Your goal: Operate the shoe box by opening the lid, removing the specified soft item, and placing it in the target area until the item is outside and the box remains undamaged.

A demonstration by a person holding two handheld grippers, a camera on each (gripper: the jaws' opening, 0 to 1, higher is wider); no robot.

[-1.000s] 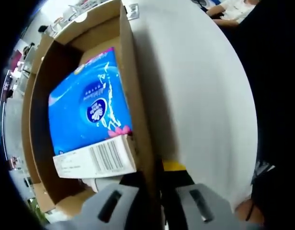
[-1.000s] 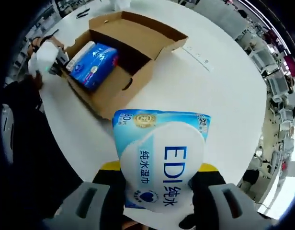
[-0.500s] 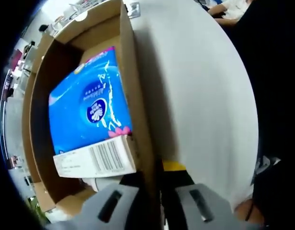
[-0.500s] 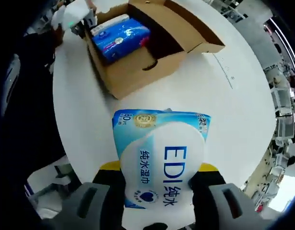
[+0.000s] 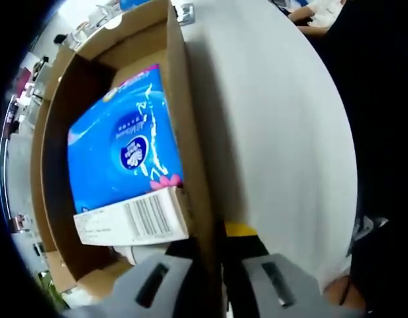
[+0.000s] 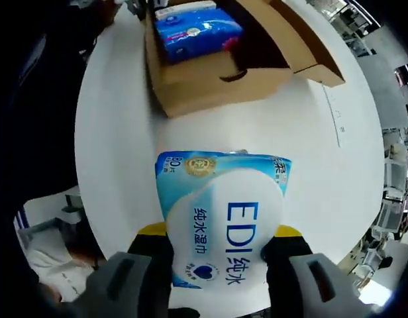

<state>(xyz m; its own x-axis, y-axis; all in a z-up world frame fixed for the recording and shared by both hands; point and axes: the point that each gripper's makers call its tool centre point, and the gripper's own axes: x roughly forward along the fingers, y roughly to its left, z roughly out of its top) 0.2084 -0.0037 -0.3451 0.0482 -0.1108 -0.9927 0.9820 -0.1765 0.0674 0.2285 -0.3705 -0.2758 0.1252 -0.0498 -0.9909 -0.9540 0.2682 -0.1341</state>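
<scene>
Wipes pack (image 6: 222, 222) between right gripper (image 6: 217, 265) jaws above table (image 6: 124, 146); tissue pack (image 6: 197, 32) inside shoe box (image 6: 217, 83) beyond.

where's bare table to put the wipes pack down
Bare white table lies between the shoe box and the wipes pack held in the right gripper, and past the box's open lid toward the paper strip. Inside the box it is crowded by the blue tissue pack.

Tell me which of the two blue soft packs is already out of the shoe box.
The pale-blue EDI wipes pack, clamped by the right gripper above the table; the darker tissue pack lies inside.
</scene>
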